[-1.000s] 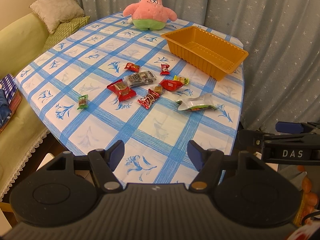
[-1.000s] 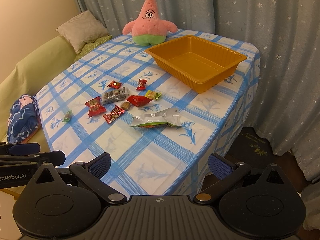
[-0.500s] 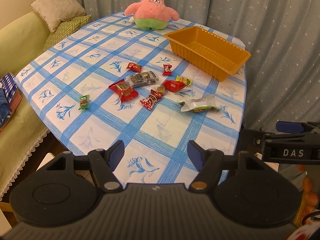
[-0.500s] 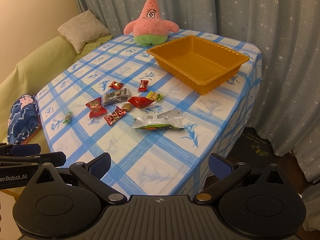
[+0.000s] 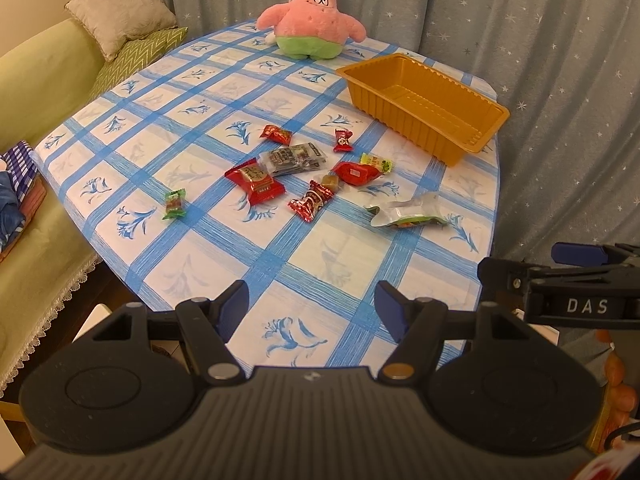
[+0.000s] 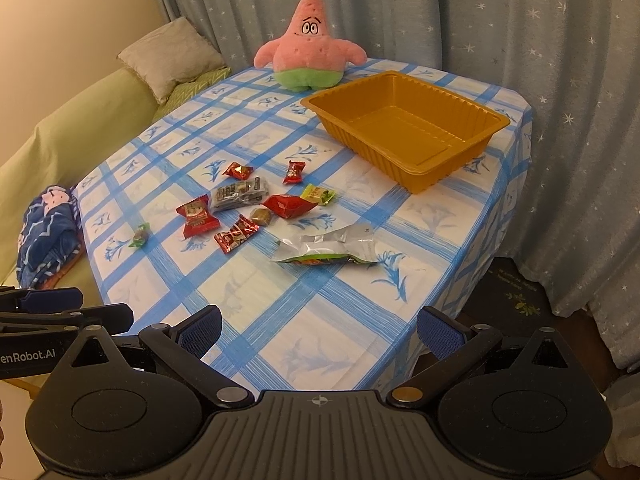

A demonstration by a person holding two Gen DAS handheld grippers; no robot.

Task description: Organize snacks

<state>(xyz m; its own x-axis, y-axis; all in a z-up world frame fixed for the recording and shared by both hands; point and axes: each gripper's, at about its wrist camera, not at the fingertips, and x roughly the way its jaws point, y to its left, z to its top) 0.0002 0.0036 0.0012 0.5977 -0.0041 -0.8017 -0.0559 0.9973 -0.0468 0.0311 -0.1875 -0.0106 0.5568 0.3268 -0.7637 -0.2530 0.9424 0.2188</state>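
Several wrapped snacks lie scattered mid-table: a red packet point(image 5: 256, 183), a grey-black packet point(image 5: 292, 159), a red twisted candy point(image 5: 311, 201), a small green candy point(image 5: 175, 204) off to the left, and a silver-green pouch point(image 5: 408, 214) point(image 6: 328, 246) nearer the right edge. An empty orange tray point(image 5: 424, 110) point(image 6: 404, 128) sits at the far right of the table. My left gripper point(image 5: 312, 308) hangs open over the table's near edge, holding nothing. My right gripper point(image 6: 318, 330) is open too, low at the near right corner, well short of the snacks.
A pink starfish plush point(image 5: 314, 12) point(image 6: 310, 46) stands at the far end of the blue-checked tablecloth point(image 5: 192, 140). A green sofa point(image 5: 36, 80) with cushions runs along the left. Starred curtains point(image 6: 520, 40) close off the back and right. The right gripper's body point(image 5: 576, 292) shows at the left view's right side.
Both grippers have drifted slightly forward and up; the table and snacks sit a little lower in each view. Nothing on the table has moved. Both jaws stay open.
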